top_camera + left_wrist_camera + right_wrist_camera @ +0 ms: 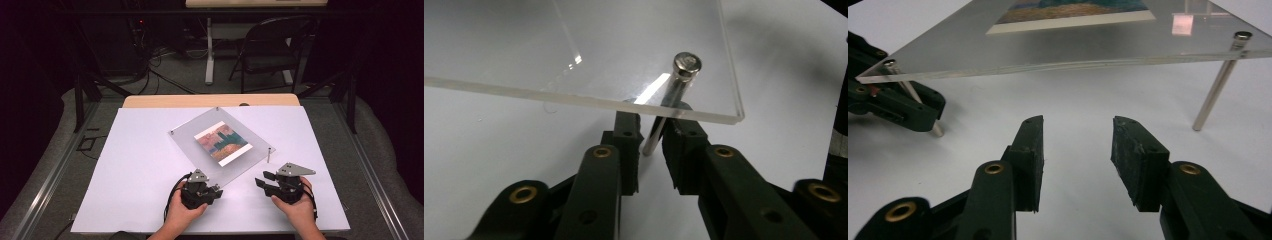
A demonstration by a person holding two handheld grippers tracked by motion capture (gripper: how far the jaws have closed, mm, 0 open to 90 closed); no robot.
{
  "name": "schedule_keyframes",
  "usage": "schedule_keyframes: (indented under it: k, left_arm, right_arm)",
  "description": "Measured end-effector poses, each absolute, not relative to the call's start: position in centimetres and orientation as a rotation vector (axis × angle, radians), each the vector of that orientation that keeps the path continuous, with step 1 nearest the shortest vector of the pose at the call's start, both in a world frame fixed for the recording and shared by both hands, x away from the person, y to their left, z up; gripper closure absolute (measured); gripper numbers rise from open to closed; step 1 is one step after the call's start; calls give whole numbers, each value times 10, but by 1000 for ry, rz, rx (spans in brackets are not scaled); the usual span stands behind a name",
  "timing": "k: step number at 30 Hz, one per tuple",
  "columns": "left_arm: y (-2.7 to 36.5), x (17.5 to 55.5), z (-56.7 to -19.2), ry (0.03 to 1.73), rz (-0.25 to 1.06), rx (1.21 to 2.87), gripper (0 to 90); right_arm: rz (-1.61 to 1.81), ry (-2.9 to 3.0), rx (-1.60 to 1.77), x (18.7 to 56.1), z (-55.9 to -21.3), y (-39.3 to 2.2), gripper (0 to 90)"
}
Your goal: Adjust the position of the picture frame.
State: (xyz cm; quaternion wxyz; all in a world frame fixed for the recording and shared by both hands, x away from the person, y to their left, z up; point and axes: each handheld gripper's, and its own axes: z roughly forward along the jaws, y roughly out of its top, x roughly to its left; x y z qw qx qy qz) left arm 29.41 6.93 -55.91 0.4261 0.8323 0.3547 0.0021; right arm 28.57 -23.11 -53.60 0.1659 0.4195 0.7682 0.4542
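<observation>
A clear acrylic panel holding a colourful picture stands on thin metal legs above the white board. My left gripper is at the panel's near corner. In the left gripper view its jaws flank that corner's metal leg; one pad sits against it and a thin gap shows on the other side. The leg's round head pokes up through the panel. My right gripper rests to the right, low over the board, open with nothing between its pads.
Another leg props the panel's right corner, just ahead of my right gripper. The left gripper's body shows at the left of the right gripper view. A folding chair and a table leg stand beyond the desk.
</observation>
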Motion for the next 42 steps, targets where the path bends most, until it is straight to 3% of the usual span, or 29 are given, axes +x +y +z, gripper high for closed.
schedule_keyframes:
  k: [7, 16, 21, 31, 34, 42]
  left_arm:
    - [71, 295, -560, 883, -40, 2052, 822]
    - [73, 291, -556, 865, 11, 2074, 840]
    - [80, 290, -554, 892, 17, 2068, 842]
    - [93, 286, -555, 931, 40, 2062, 840]
    - [92, 286, -555, 932, 45, 2060, 840]
    - [92, 286, -557, 933, 43, 2050, 835]
  right_arm:
    - [1240, 2142, 1243, 293, -538, -237, 579]
    - [1206, 2092, 1270, 311, -537, -246, 603]
    - [1178, 2092, 1301, 327, -544, -250, 692]
    - [1160, 2106, 1318, 348, -556, -246, 699]
    - [1179, 2118, 1300, 355, -557, -242, 750]
    - [1148, 2133, 1283, 363, -561, -235, 777]
